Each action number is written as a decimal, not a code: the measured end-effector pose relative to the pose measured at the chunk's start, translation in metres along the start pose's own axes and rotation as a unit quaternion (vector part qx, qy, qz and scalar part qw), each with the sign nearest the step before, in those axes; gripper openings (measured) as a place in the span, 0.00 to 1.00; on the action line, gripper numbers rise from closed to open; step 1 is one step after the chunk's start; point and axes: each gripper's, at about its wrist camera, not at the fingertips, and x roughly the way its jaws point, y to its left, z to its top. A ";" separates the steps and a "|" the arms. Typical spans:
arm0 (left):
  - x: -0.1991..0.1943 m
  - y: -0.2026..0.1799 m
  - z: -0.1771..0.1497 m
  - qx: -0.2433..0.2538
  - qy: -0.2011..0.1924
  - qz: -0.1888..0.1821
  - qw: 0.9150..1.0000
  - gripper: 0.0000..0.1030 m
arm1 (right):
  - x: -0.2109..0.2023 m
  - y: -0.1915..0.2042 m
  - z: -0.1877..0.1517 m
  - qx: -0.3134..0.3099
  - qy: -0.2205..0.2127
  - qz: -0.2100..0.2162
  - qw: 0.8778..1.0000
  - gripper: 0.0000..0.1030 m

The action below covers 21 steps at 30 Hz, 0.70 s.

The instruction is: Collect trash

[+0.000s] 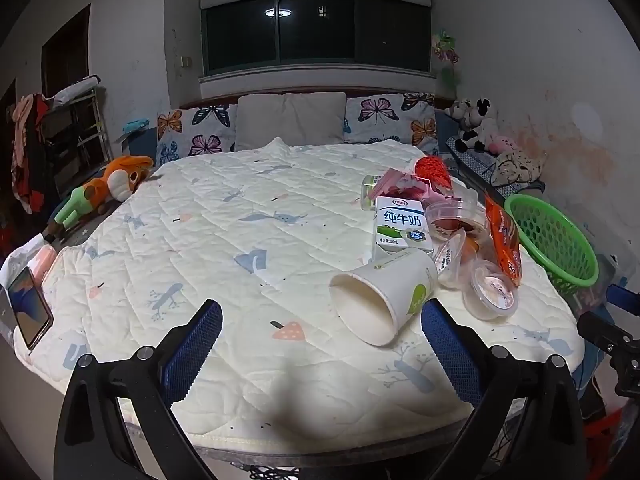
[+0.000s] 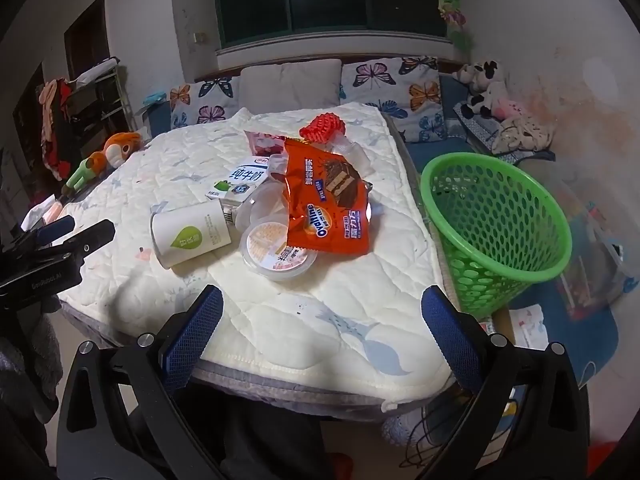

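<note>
Trash lies heaped on a quilted bed (image 1: 224, 240) beside a green basket (image 2: 496, 216). Both tools, left (image 1: 320, 328) and right (image 2: 322, 316), hang empty, jaws wide apart. The tipped paper cup (image 1: 384, 296) lies nearest; gripping it gently across its wall should avoid crushing.

Dark window (image 1: 316, 32) above butterfly pillows (image 1: 196, 130), stained white wall (image 1: 560, 80) beside
</note>
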 end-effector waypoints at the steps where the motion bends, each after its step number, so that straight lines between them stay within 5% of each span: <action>1: 0.000 0.000 0.000 -0.001 0.000 -0.002 1.000 0.94 | 0.001 0.000 0.000 0.000 0.000 0.000 1.000 0.96; 21: 0.004 -0.004 0.002 -0.001 0.005 -0.005 1.000 0.94 | 0.005 -0.002 0.005 -0.005 -0.004 -0.007 1.000 0.96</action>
